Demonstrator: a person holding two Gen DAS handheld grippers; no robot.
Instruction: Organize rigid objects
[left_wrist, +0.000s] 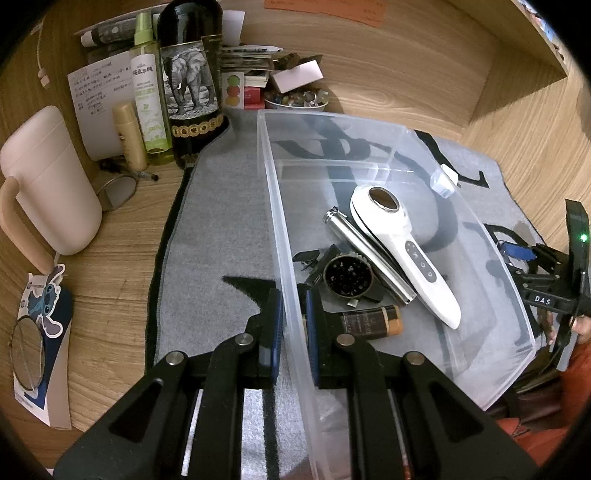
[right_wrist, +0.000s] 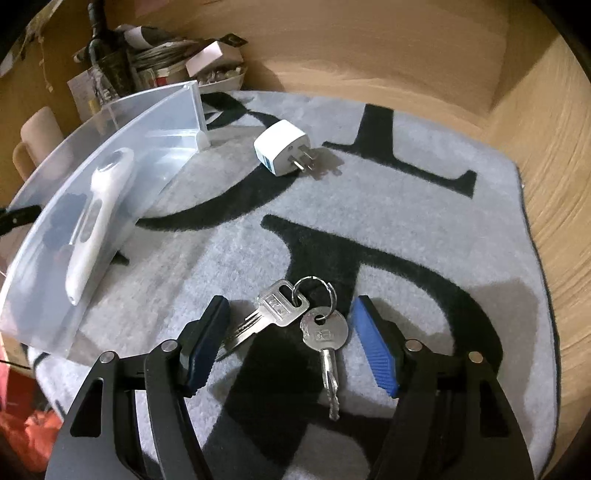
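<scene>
A clear plastic bin (left_wrist: 491, 236) stands on a grey mat with black lettering (left_wrist: 221, 229). Inside lie a white handheld device (left_wrist: 402, 251), a silver tube (left_wrist: 365, 251), a round black grinder (left_wrist: 347, 275) and a small brown bottle (left_wrist: 369, 320). My left gripper (left_wrist: 293, 314) is shut on the bin's left wall. My right gripper (right_wrist: 290, 325) is open just above the mat, its fingers on either side of a bunch of silver keys (right_wrist: 295, 317). A white plug adapter (right_wrist: 282, 151) lies on the mat beyond, next to the bin (right_wrist: 122, 147).
At the back left stand a dark bottle with an elephant label (left_wrist: 188, 81), a green spray bottle (left_wrist: 149, 92), a cream tube (left_wrist: 129, 134), a beige jug (left_wrist: 48, 181), papers and a bowl of small items (left_wrist: 295, 99). Round mirrors (left_wrist: 27, 356) lie on the wooden desk.
</scene>
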